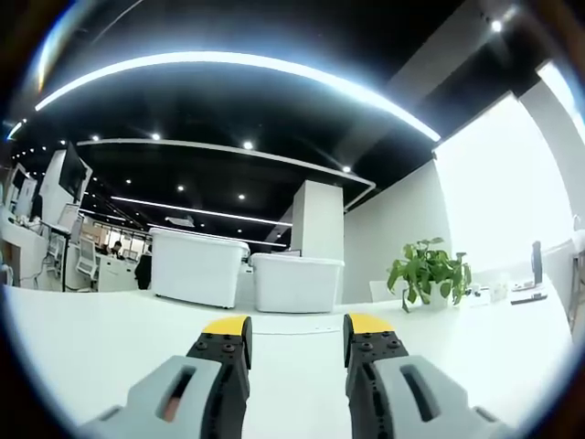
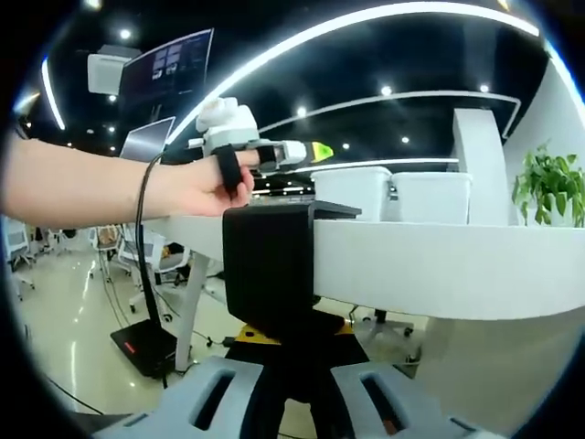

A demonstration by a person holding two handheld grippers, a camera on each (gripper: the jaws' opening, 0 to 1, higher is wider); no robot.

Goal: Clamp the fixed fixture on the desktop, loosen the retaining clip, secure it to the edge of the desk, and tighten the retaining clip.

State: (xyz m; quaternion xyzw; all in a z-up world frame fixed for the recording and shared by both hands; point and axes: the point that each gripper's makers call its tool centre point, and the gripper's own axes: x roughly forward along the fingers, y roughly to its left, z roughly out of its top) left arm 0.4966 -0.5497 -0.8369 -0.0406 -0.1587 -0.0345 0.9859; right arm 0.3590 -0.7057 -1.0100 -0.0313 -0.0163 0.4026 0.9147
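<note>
At the bottom of the left gripper view, the left gripper (image 1: 297, 334) is seen with its jaws apart and nothing between them, held over the white desk (image 1: 110, 338); two white bins (image 1: 247, 274) stand at twelve o'clock and a potted plant (image 1: 428, 273) at two o'clock. In the right gripper view, the black fixture (image 2: 270, 265) is seated over the desk edge (image 2: 439, 265), straddling it, its long axis upright. The right gripper (image 2: 292, 343) is closed on the fixture's lower part from below, at six o'clock. A hand (image 2: 196, 183) with the left gripper is held above, at eleven o'clock. The right gripper is judged nearer the retaining clip, which cannot be made out.
</note>
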